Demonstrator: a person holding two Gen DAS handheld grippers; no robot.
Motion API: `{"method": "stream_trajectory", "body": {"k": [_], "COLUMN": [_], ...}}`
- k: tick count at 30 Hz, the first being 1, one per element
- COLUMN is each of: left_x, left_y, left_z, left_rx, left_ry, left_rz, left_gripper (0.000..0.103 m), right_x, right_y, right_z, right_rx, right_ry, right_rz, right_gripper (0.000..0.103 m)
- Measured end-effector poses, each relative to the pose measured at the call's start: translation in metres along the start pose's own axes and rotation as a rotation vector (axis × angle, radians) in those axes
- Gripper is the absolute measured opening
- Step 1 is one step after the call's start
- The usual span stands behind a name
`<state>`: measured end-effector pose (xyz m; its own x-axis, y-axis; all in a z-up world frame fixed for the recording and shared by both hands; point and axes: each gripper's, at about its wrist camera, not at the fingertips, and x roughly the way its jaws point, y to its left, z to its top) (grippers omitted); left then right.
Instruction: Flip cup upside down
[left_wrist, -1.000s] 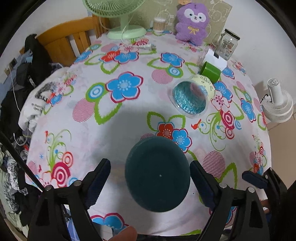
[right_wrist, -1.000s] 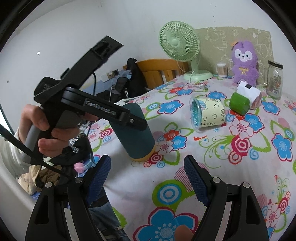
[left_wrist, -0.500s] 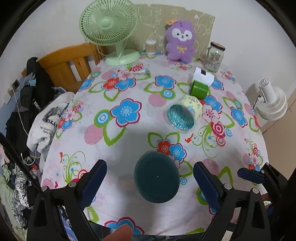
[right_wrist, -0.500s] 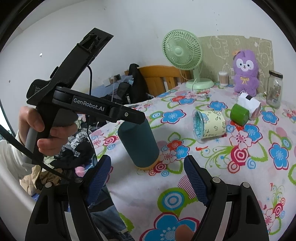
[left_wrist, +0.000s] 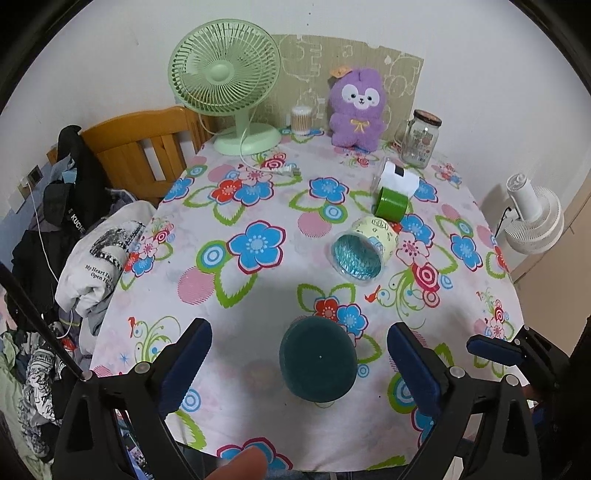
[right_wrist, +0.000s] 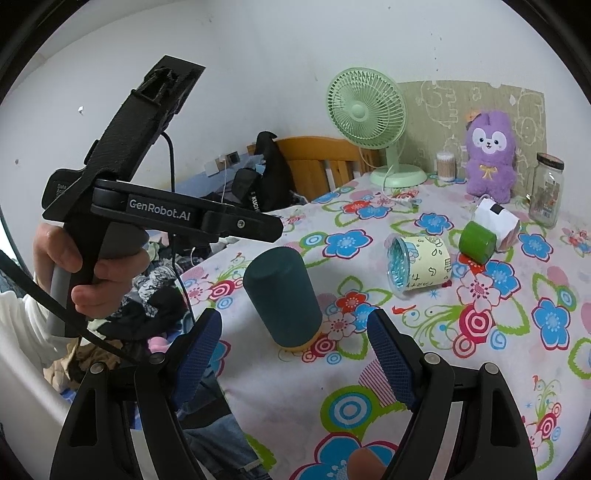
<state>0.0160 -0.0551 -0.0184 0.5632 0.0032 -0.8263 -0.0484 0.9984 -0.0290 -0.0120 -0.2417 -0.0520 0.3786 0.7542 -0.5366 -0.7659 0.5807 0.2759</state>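
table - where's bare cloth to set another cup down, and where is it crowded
Widest free patch: the tablecloth between the green fan, the upside-down teal cup and the left edge. Another strip lies along the right edge, past the tipped yellow paper cup. It is crowded at the back right: green roll, white box, glass jar, purple plush.

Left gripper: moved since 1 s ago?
Yes. The left gripper has pulled up and back from the teal cup; in its view the green fan sits lower and fully in frame.
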Motion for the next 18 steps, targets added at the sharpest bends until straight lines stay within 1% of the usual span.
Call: {"method": "stream_trajectory", "body": {"k": [8,13,18], "left_x": [-0.009,-0.019,-0.028], "left_y": [0.005,0.006,0.010], "left_z": [0.000,-0.001,-0.005], "left_rx": [-0.003,-0.001,0.000], "left_ry": [-0.044,-0.105,-0.159], "left_rz": [-0.012,-0.005,0.007], "left_gripper": [0.098,0.099,0.099], "right_x": [-0.002,-0.005,-0.009], "right_y": [0.006,0.014,0.023], "right_z": [0.005,0.009,0.012], "right_rx": [-0.003,-0.002,-0.007], "right_ry": [-0.008,-0.022,-0.038], "right_rz": [-0.030,-0.054,-0.121], "right_gripper": [0.083,0.083,0.083]}}
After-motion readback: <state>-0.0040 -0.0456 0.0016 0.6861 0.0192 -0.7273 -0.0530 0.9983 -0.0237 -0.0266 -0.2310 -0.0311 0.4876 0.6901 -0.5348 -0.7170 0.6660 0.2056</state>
